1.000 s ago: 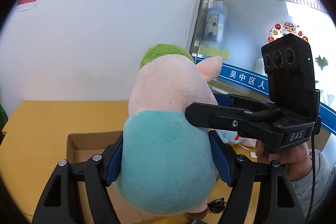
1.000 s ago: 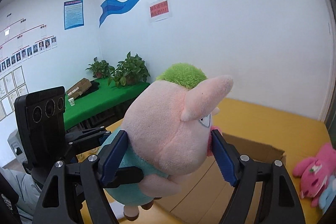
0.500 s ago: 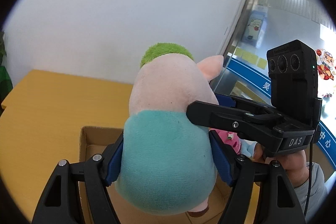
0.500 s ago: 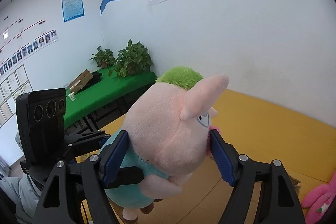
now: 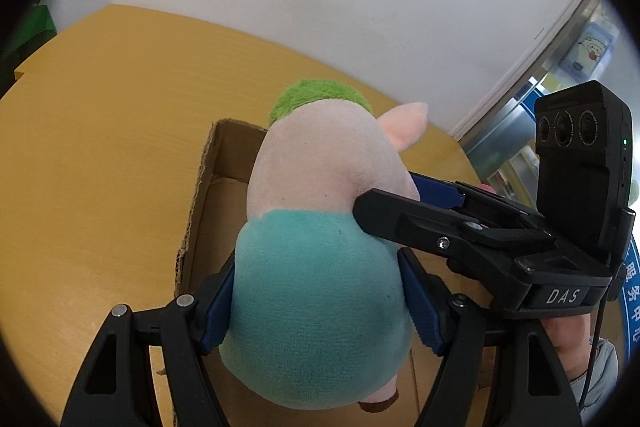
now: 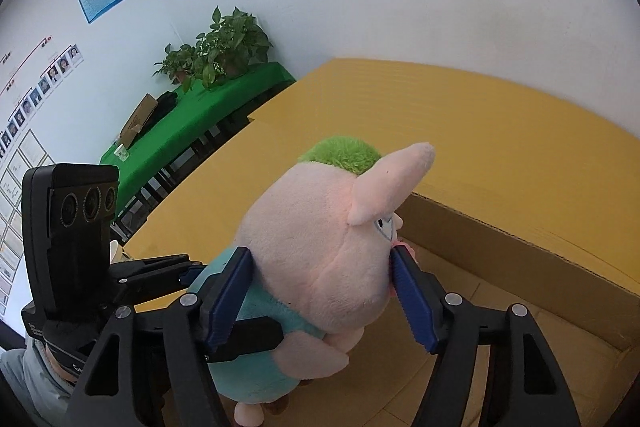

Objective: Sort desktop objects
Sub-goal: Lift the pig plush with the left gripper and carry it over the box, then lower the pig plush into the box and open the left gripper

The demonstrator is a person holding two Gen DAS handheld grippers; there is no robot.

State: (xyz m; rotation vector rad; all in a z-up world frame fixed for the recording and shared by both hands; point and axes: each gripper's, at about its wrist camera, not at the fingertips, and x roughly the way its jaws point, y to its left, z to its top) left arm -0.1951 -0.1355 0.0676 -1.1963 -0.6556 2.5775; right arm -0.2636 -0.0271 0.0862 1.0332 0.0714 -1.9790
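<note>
A plush pig (image 5: 320, 247) with a pink head, green tuft and teal body is held upright by both grippers over an open cardboard box (image 5: 200, 195). My left gripper (image 5: 320, 303) is shut on its teal body. My right gripper (image 6: 320, 295) is shut on its pink head (image 6: 316, 247). In the left wrist view the right gripper's arm reaches in from the right. In the right wrist view the left gripper's arm reaches in from the left, and the box's far wall (image 6: 520, 251) stands behind the pig.
The box sits on a yellow wooden table (image 5: 100, 147) against a white wall. A green-covered table (image 6: 192, 127) with potted plants (image 6: 216, 43) stands beyond the table's left edge. A glass partition (image 5: 560, 67) is at the right.
Both grippers have tilted downward and carried the pig lower over the box. The table and box interior fill more of both views. Both grips are unchanged.
</note>
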